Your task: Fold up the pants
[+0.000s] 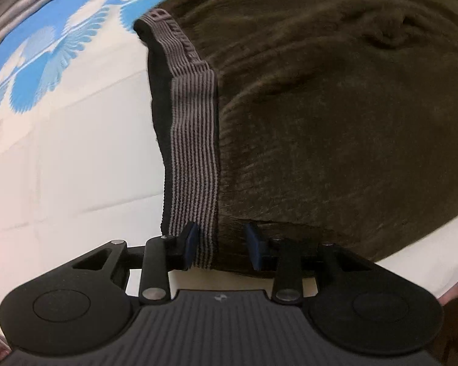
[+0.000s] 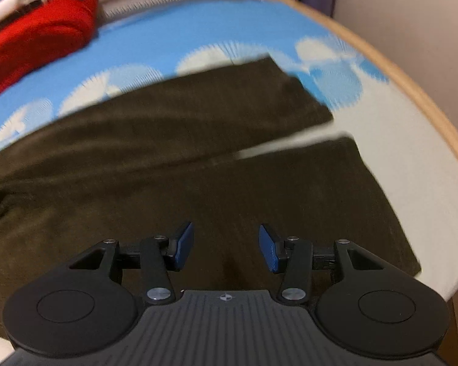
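A: Where are the pants now?

B: They lie flat on the bed, on the sheet with blue and white pattern. In the right wrist view both legs stretch away from the claw, with a narrow strip of sheet between their ends.

A: And the left claw?

B: It stands at the near corner of the pants, at the striped grey waistband. The jaws are partly open. The waistband end and the pants edge sit between the blue pads, but I cannot tell if the pads press on the cloth.

A: The right claw?

B: It is about half open above the near leg of the pants and holds nothing.

A: Something else near the pants?

B: A red garment lies behind them, well apart, at the far side of the bed.
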The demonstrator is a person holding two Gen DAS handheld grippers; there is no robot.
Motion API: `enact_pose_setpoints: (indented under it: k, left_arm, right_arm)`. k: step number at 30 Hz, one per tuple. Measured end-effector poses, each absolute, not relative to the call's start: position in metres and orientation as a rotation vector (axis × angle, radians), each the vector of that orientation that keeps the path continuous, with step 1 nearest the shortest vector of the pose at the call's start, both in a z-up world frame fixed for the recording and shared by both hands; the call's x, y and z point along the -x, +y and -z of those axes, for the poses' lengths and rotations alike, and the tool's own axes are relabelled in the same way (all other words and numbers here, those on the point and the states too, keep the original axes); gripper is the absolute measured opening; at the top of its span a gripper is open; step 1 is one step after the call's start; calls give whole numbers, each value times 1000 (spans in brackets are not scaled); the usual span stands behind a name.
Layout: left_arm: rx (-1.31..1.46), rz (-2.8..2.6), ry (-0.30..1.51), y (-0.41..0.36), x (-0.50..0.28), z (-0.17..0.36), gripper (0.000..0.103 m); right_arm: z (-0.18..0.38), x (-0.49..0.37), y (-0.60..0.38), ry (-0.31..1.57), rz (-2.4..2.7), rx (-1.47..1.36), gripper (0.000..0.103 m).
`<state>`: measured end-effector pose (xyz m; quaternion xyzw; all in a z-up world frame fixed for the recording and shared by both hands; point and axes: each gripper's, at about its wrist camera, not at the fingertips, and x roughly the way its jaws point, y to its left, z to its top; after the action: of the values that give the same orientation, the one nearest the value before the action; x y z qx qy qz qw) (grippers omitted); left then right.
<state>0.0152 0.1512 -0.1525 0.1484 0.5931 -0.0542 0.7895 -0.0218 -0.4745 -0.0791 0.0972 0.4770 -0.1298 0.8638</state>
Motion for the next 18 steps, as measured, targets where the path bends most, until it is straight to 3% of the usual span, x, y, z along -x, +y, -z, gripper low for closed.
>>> enact_pose_setpoints:
  k: [3, 6, 10, 18]
  left_arm:
    - [-272, 217, 1225, 143, -11, 140, 40]
    - [-330, 195, 1341, 137, -12, 164, 40]
    - [-328, 199, 1274, 128, -10, 147, 40]
    - [-114, 164, 1041, 132, -18, 89, 46]
  right_arm:
    - [91, 24, -478, 1049, 270, -198, 50]
    - [108, 26, -477, 1117, 260, -166, 50]
    - [126, 23, -483, 1231, 309, -144, 50]
    - [47, 32, -470, 808, 270, -274, 49]
